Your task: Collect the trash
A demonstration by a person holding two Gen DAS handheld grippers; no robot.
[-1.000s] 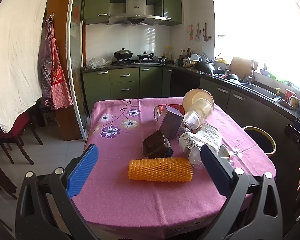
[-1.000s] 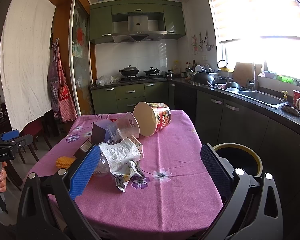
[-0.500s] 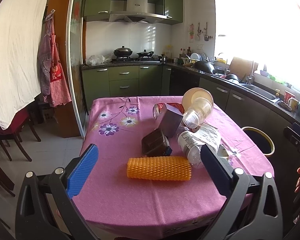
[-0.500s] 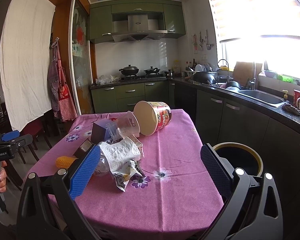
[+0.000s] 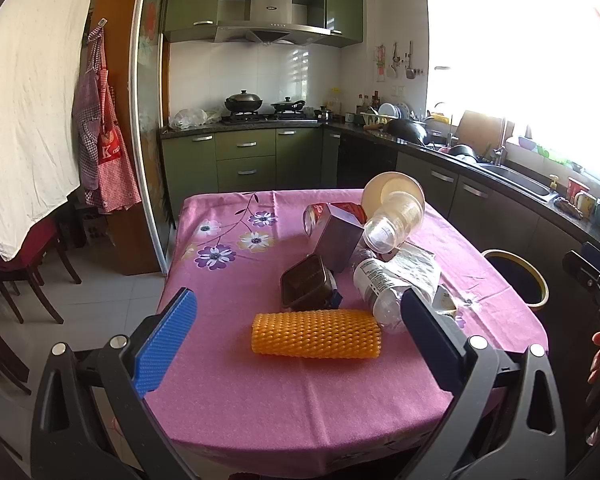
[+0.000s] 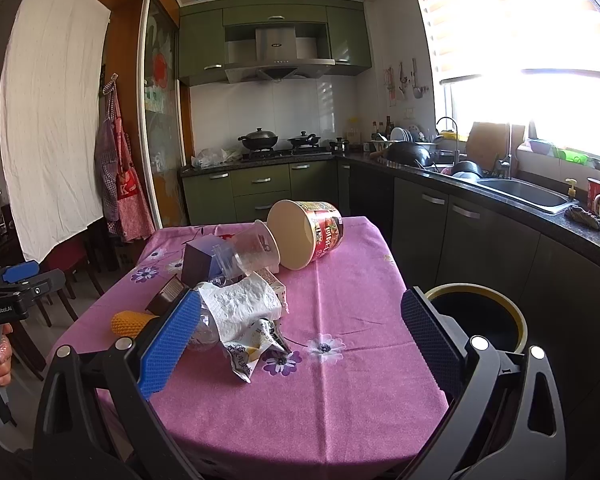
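Trash lies on a pink floral tablecloth (image 5: pixel 260 392). An orange foam net sleeve (image 5: pixel 316 339) lies nearest my left gripper (image 5: pixel 298 340), which is open and empty just before it. Behind the sleeve are a brown tray (image 5: pixel 305 285), a clear bottle (image 5: pixel 376 284), a grey box (image 5: pixel 337 240), a clear cup (image 5: pixel 394 226) and a noodle bowl (image 6: pixel 306 233). My right gripper (image 6: pixel 300 340) is open and empty, near a crumpled wrapper (image 6: pixel 254 346) and white tissue (image 6: pixel 242 306). The dark bin with a yellow rim (image 6: pixel 480 320) stands right of the table.
Green kitchen cabinets (image 5: pixel 244 160) and a counter with a sink (image 6: pixel 524 194) run behind and to the right. Dark chairs (image 5: pixel 28 268) stand to the left under a hanging white sheet (image 5: pixel 24 100). An apron (image 5: pixel 104 148) hangs by the sliding door.
The left gripper has drifted slightly left and tilted a little upward. The right gripper has barely moved. Both stay open and no trash has moved.
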